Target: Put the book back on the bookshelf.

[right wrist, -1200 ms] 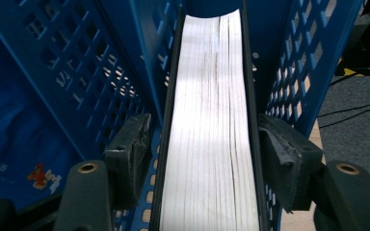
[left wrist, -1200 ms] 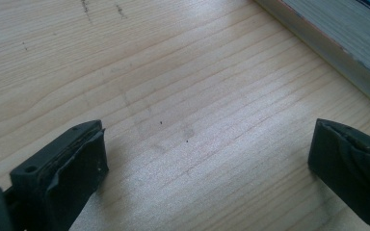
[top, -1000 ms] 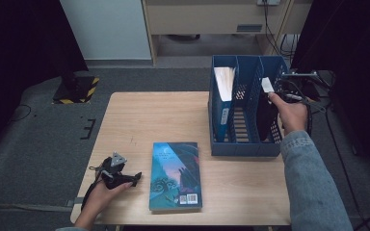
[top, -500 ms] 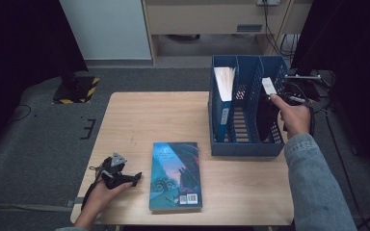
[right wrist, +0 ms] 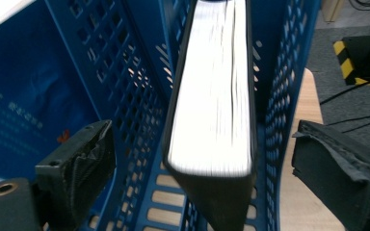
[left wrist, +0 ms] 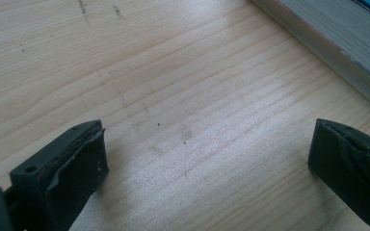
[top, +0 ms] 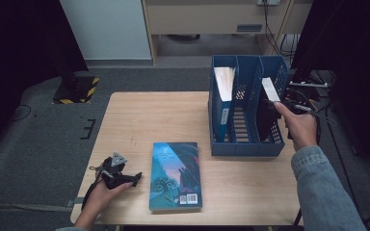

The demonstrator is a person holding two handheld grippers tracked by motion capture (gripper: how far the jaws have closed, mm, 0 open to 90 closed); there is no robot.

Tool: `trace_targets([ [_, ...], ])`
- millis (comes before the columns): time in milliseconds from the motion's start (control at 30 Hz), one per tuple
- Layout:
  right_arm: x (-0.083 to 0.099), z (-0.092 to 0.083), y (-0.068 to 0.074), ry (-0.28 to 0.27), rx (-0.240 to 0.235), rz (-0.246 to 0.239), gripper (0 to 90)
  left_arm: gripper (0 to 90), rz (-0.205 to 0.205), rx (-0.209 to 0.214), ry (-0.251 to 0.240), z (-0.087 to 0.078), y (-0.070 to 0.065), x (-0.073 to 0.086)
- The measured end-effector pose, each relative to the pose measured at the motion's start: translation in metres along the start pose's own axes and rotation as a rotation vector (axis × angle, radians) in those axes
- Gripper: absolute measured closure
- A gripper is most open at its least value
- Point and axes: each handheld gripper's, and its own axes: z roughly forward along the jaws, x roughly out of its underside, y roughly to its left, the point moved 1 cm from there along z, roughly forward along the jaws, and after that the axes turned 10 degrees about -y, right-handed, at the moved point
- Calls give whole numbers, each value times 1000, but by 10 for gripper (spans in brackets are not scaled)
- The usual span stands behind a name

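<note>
Released just now, the black book (right wrist: 212, 96) stands in the rack's (top: 243, 144) right slot, right gripper (right wrist: 202, 159) jaws opened wide around it. Left gripper (left wrist: 207, 159) rests open near the tabletop's (top: 173, 115) front left corner. Next: withdraw, fetch the flat book (top: 176, 173).

The whole surface (top: 164, 115) is viewed from above and in front. The left gripper view is set close over the wood, beside the lying book (left wrist: 347, 43). The blue rack (right wrist: 139, 110) is seen closely in the right gripper view.

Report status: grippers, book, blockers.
Right gripper jaws just opened, clear of black book standing in blue rack. Left gripper open, idle over table. Teal book lies flat. Nothing blocking.
</note>
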Motion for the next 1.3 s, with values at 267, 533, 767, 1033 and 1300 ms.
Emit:
trace_targets([
  [267, 15, -18, 7, -15, -26, -21, 69, 0, 0, 0, 1, 0, -1, 0],
  [533, 30, -26, 14, -26, -43, -41, 58, 0, 2, 4, 0, 0, -1, 0],
  [767, 41, -43, 17, -69, -64, -20, 56, 0, 7, 9, 0, -1, -2, 1],
  [1033, 72, -50, 29, -77, -90, -58, 48, 0, 8, 13, -1, -2, -3, 1],
  [1300, 107, -42, 56, -46, -146, -161, 43, 0, 9, 10, 1, -2, -3, 1],
])
